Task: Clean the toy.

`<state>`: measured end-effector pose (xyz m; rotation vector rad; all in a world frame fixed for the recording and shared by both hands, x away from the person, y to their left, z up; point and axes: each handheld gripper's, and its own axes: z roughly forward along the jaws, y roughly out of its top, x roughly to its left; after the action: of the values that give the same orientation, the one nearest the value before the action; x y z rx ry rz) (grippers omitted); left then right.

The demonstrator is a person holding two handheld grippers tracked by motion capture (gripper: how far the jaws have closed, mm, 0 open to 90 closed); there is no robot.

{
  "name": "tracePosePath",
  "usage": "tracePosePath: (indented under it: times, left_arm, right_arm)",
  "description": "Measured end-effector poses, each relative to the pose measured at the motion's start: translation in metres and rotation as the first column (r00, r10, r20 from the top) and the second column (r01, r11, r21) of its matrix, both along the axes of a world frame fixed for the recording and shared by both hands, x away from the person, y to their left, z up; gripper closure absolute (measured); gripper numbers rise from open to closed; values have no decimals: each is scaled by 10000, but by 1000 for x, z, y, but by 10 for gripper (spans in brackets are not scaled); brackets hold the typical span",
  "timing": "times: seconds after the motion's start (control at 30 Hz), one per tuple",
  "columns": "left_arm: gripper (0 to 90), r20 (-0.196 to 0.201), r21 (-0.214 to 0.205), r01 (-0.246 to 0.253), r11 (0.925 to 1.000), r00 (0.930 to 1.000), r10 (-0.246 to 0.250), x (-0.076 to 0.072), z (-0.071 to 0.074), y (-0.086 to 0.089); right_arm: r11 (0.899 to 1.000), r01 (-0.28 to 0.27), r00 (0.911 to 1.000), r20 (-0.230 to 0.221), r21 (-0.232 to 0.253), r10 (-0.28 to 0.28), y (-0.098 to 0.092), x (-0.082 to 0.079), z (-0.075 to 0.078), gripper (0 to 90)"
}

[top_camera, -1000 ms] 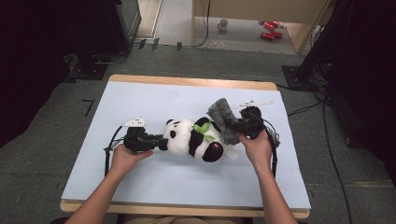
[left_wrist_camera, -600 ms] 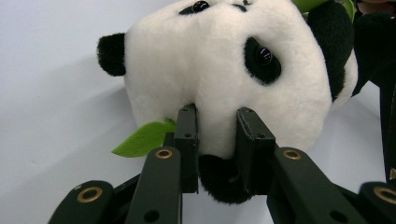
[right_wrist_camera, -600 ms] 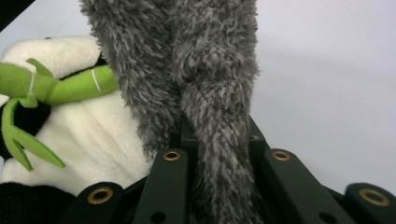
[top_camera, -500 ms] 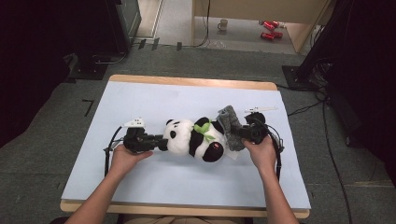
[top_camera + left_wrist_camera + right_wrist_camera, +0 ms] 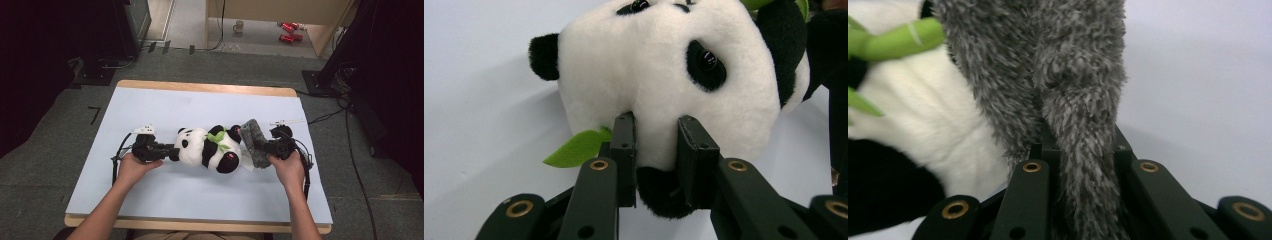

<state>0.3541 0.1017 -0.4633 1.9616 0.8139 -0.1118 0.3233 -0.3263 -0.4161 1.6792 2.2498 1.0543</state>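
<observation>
Grey fuzzy cloth (image 5: 1068, 75) against gripper-pinched plush panda (image 5: 664, 85)

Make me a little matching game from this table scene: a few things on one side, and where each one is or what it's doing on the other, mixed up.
Things:
1. left gripper
2. right gripper
3. toy panda
4. mug

Places or states:
A. stands on the floor beyond the far edge of the table
B. lies on the pale blue table top between the two hands
C. pinches the fluffy grey cloth
D. pinches the white plush of the panda's head

Pairs: 1-D, 2-C, 3-B, 4-A
</observation>
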Motion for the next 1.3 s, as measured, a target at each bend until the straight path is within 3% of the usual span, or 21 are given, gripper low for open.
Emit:
tracePosePath:
  times: [0.1,0.13,0.33,0.63,0.67,0.93,1.2,1.3]
  left_arm:
    - [724,-69,-13,18,10000,10000,-18,1,0,0]
    - [725,-111,-13,17,10000,9999,-17,2,1,0]
    - [735,-124,139,-33,9999,9999,35,2,4,-2]
    - [749,-138,286,-51,9996,9999,55,2,7,-4]
    - [750,-138,287,-53,9996,9999,57,3,7,-4]
    - [760,-350,437,79,9990,9994,-64,3,7,-5]
    - [760,-342,439,127,9990,9994,-112,2,7,-5]
    - [760,-356,426,137,9990,9993,-121,3,6,-5]
  right_arm:
    - [9995,-41,9995,310,313,32,-1,-11,17,784]
    - [9988,-209,9979,616,451,181,3,-18,28,784]
    - [9944,-881,9919,968,580,823,22,-33,48,783]
    - [9852,-1609,9789,1371,586,1517,46,-50,66,784]
    - [9809,-1892,9742,1340,460,1817,54,-52,65,783]
    - [9783,-2070,9741,947,93,2052,66,-51,43,783]
    - [9876,-1522,9848,788,-379,1548,56,-53,29,785]
    - [9893,-1440,9876,596,-222,1451,53,-53,22,786]
